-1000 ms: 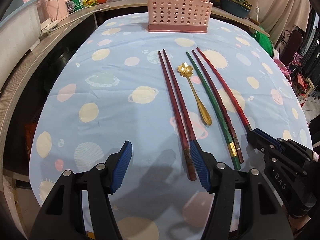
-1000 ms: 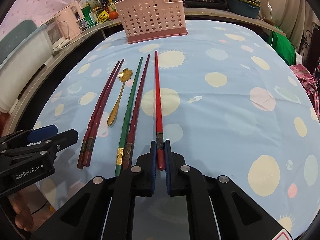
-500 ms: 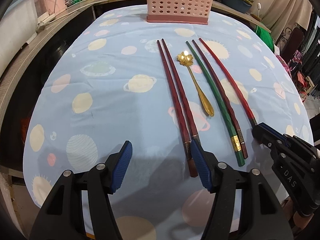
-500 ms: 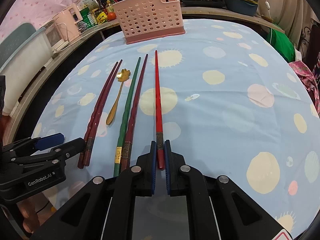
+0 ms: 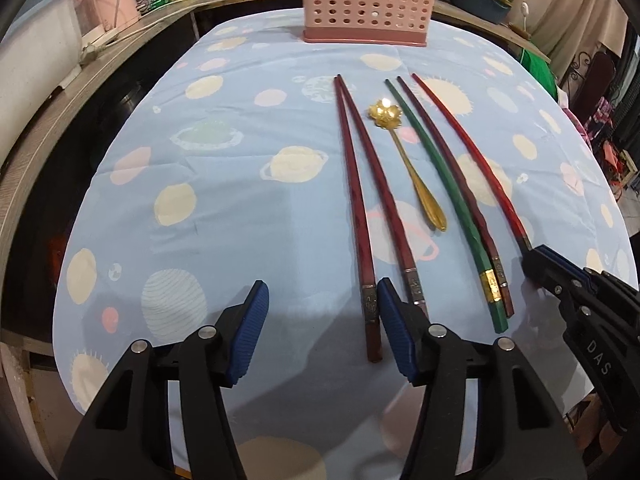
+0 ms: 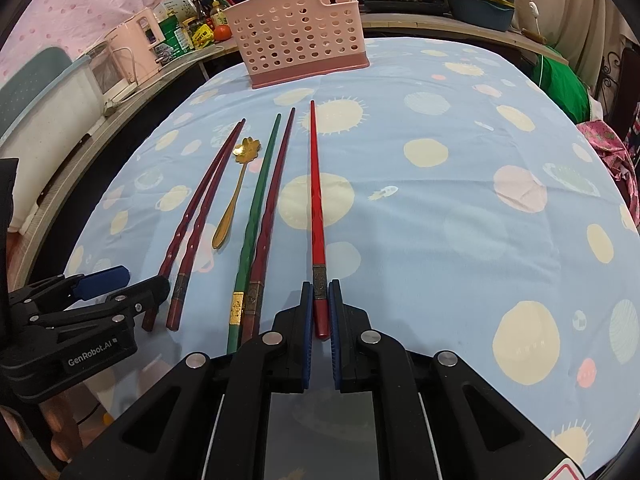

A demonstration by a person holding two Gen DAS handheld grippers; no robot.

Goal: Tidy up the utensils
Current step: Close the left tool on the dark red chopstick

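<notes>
- The left gripper [image 5: 322, 322] hovered low over the near ends of the two dark red chopsticks [image 5: 356, 216]; its jaws had just been closing but stood spread, one stick's end between them, the pads not yet pressing it
- The gold spoon [image 5: 412, 168], green chopstick [image 5: 436, 192] and maroon chopstick [image 5: 460, 184] lay side by side on the cloth [image 5: 224, 200], untouched
- The right gripper [image 6: 320, 304] was pinched on the near end of the bright red chopstick [image 6: 316, 200], which lay flat
- The pink basket [image 6: 300, 40] stood at the far edge, well apart; no utensil from the row had reached it, so, judging by this, nearly all the sorting was left
</notes>
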